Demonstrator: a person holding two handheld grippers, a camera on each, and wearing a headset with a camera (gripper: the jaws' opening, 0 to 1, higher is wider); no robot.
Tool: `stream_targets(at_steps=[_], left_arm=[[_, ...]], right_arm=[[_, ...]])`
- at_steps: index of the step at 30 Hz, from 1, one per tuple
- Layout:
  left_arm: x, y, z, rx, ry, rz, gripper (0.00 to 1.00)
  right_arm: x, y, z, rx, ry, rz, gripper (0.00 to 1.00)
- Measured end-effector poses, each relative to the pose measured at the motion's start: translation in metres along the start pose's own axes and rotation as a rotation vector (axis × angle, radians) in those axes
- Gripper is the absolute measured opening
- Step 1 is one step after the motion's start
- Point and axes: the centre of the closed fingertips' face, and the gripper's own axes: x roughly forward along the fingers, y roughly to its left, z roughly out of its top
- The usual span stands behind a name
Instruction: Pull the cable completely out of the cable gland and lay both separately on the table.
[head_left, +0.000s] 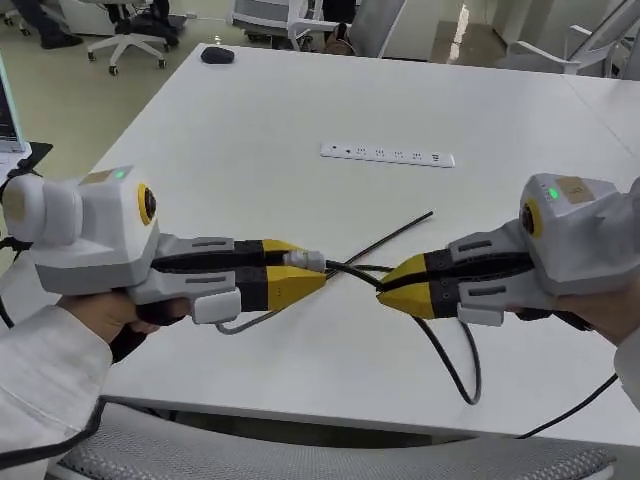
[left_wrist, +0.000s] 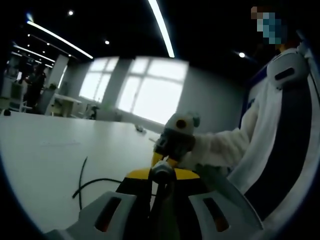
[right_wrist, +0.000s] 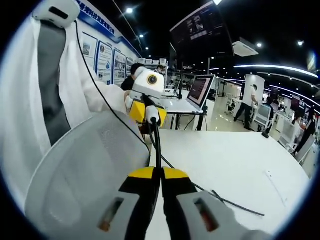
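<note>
A white table in an open office is seen, with a white power strip lying flat near its middle. A dark, rounded object is set far beyond the power strip, close to the table's far edge, and office chairs are parked on the floor past that edge.

On the person's side of the power strip, two grippers are held tip to tip, well apart from the strip. The left gripper is clenched on a pale grey cable gland, which is pinched between its yellow jaw tips with one end pointed at the other gripper. The right gripper is closed tightly on a thin black cable just beside the gland.

A short stretch of cable is seen between the gland and the right gripper's jaws, so the cable is not yet pulled out. Past the right gripper, the cable is looped on the table toward the near edge, away from the power strip. One free end is laid toward the power strip without touching it.

In the right gripper view, the cable is seen running straight from the closed jaws to the gland.
</note>
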Motion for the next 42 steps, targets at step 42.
stream_targets(at_steps=[42], left_arm=[[0.001,0.001,-0.006,-0.022,0.011,0.015,0.16]], right_arm=[[0.001,0.000,0.043,0.050,-0.154,0.012,0.12]])
